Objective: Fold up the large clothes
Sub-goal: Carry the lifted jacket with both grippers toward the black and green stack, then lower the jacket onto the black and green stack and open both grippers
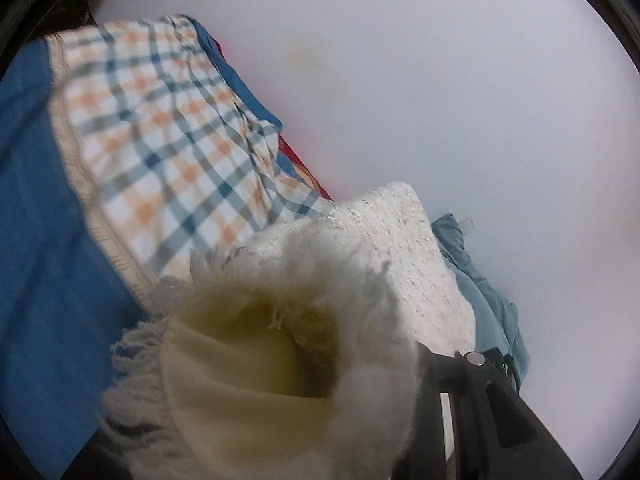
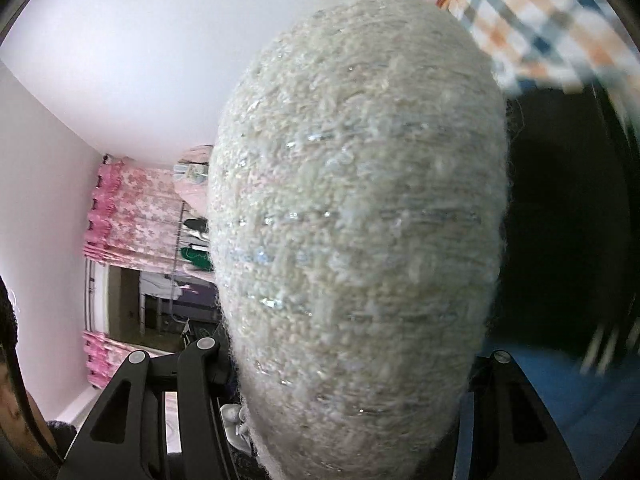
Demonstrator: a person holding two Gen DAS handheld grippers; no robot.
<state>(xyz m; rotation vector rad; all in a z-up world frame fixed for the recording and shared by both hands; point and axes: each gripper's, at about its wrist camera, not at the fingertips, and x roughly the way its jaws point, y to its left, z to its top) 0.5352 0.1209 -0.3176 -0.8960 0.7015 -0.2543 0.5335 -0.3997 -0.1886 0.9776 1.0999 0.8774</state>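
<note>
Both grippers clench one fuzzy white sweater [image 2: 356,220]: the left gripper [image 1: 360,400] at six o'clock, the right gripper [image 2: 348,420] likewise.

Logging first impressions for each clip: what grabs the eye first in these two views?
A fuzzy cream knit garment with glinting threads fills the middle of the right wrist view, bulging between the right gripper fingers. In the left wrist view its fringed edge bunches at the bottom, with a checked cloth on blue fabric upper left.

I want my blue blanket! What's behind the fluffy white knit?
The fluffy white knit hides most things. Beside it show a checked cloth on blue fabric and a teal garment. Directly behind is covered.
</note>
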